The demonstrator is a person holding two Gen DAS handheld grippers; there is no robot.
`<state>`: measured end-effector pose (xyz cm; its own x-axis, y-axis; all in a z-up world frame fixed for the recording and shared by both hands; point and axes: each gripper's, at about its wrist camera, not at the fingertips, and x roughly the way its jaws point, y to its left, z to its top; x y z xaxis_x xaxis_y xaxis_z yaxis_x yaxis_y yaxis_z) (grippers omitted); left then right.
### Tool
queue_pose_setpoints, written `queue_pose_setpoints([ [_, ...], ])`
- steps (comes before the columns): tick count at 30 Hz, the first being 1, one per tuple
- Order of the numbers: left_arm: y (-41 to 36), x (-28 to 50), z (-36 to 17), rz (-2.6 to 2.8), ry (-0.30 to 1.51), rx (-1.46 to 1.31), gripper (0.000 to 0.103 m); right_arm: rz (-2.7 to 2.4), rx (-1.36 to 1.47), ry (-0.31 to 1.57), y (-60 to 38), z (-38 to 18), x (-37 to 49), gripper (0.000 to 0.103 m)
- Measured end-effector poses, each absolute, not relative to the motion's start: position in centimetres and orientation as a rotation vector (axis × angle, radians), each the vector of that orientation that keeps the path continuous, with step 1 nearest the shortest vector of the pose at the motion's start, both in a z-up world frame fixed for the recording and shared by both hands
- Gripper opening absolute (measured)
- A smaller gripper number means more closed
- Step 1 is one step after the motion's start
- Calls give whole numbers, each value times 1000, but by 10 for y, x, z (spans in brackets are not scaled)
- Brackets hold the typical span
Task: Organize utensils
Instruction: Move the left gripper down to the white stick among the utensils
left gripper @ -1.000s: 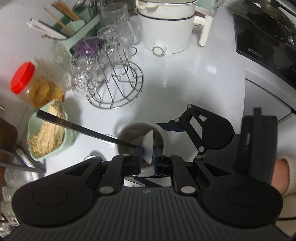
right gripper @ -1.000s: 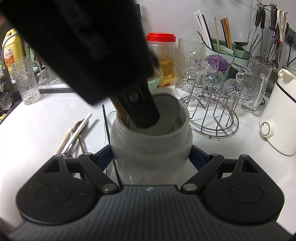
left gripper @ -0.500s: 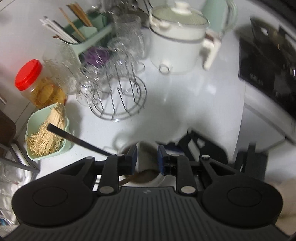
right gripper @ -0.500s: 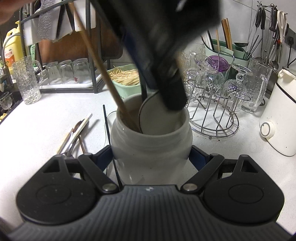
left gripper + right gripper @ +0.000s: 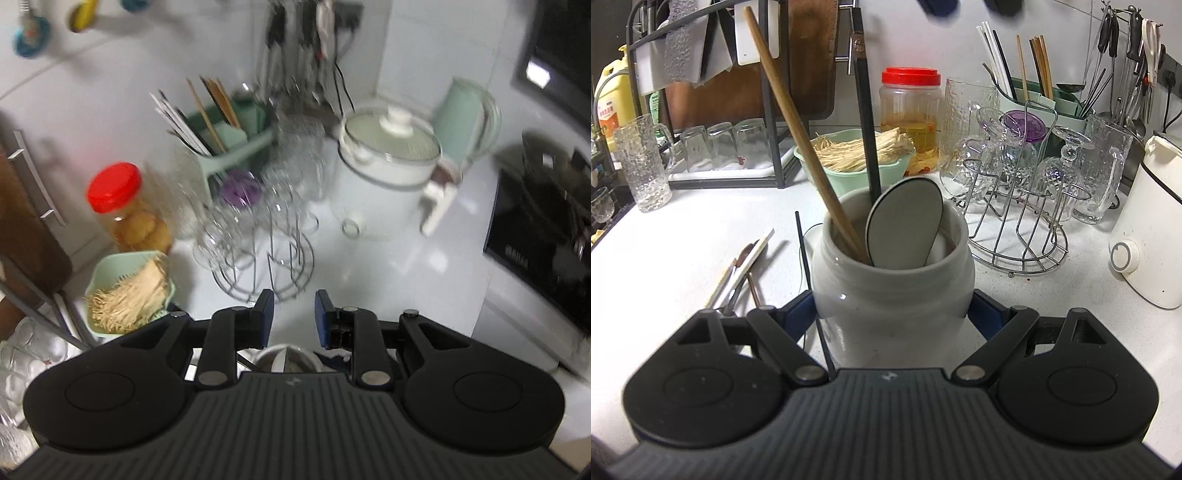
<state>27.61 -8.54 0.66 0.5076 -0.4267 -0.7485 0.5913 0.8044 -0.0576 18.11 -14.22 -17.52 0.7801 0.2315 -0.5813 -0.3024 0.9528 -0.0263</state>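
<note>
My right gripper (image 5: 892,314) is shut on a white ceramic jar (image 5: 894,291), one blue pad pressed on each side. In the jar stand a wooden handle (image 5: 798,140), a black handle (image 5: 866,122) and a white spoon (image 5: 905,225). Several loose utensils (image 5: 742,269) lie on the counter left of the jar, and a thin black stick (image 5: 803,251) lies beside it. My left gripper (image 5: 293,306) hovers above the jar's rim (image 5: 284,360), open with nothing between its pads.
Right of the jar stands a wire glass rack (image 5: 1015,206), then a white cooker (image 5: 1148,229). Behind it are a green bowl (image 5: 849,155), a red-lidded jar (image 5: 910,107) and a green chopstick caddy (image 5: 1034,85). A black stove (image 5: 543,229) sits far right.
The left gripper let go of the black-handled utensil inside the jar, opened and rose clear of it. The right gripper and the jar stayed put.
</note>
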Motion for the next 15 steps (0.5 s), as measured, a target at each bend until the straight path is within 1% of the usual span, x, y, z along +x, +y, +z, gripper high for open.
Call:
queue_pose_setpoints([
  [6, -50, 252, 32, -529, 717, 144, 28, 282, -122, 618, -141, -175, 183, 90],
  [11, -19, 235, 42, -464, 692, 77, 28, 276, -124, 619, -141, -175, 184, 90],
  [15, 2, 226, 41, -431, 687, 44, 28, 255, -112, 624, -143, -174, 186, 90],
])
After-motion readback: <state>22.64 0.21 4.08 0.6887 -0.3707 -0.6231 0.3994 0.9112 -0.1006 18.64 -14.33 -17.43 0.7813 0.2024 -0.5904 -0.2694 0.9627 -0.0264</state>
